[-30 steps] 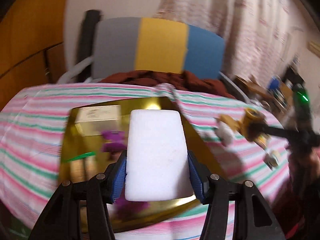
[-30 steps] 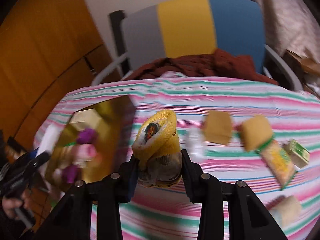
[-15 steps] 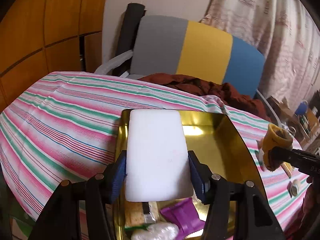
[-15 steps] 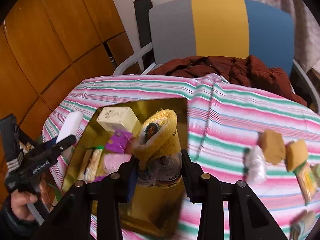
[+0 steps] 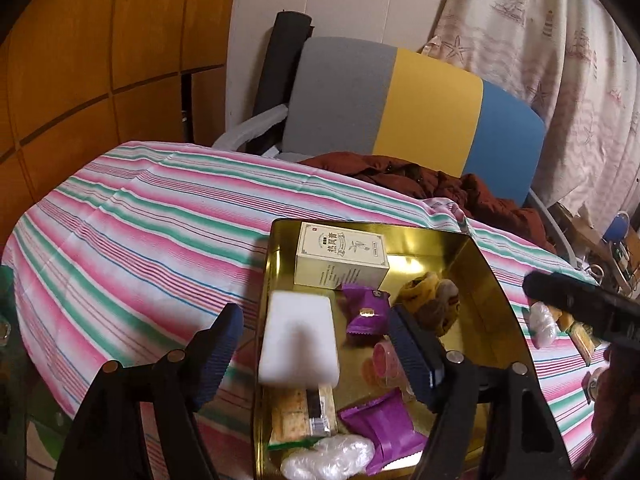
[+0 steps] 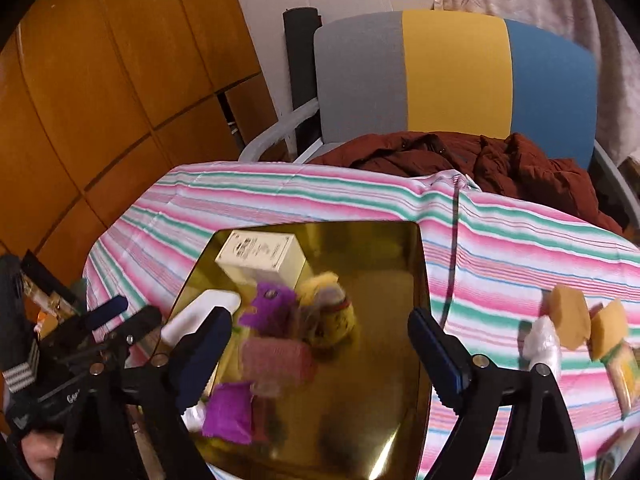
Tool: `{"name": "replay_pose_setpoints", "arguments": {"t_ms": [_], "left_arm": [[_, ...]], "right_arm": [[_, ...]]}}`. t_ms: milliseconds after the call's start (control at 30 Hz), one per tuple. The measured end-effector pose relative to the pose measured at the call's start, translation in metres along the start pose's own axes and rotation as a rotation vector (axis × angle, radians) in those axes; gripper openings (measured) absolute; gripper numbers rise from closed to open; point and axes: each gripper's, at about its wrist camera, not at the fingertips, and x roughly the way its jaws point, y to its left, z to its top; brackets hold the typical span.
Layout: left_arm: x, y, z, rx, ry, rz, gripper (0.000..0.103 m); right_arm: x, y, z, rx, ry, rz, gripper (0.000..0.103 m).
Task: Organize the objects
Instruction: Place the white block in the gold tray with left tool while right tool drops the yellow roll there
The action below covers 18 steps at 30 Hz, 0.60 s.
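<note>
Both jaws wide; white block (image 5: 298, 344) between left ones, loose in gold tray (image 5: 486, 280)

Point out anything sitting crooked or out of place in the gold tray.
The white block lies against the gold tray's left wall, propped on a cracker packet instead of flat. Several snacks are on the striped cloth, outside the tray.

The tray (image 5: 486, 264) is glossy gold metal that mirrors the light, and the worktop is covered with a matt striped cloth (image 5: 160, 216). The white block (image 5: 298, 344) looks matt and slightly foamy; the purple wrappers (image 5: 366, 312) are shiny foil, the box (image 5: 342, 260) smooth paper card.
</note>
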Motion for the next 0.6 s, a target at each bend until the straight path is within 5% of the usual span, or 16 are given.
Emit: {"name": "replay_pose_setpoints", "arguments": {"t_ms": [267, 600], "left_arm": [[-0.025, -0.008, -0.013, 0.039, -0.026, 0.008, 0.076], [-0.039, -0.020, -0.035, 0.085, -0.008, -0.023, 0.076]], "right_arm": [[-0.029, 0.014, -0.036, -0.035, -0.059, -0.113, 0.103], [-0.051, 0.008, -0.064, -0.045, -0.084, -0.205, 0.103]]}}
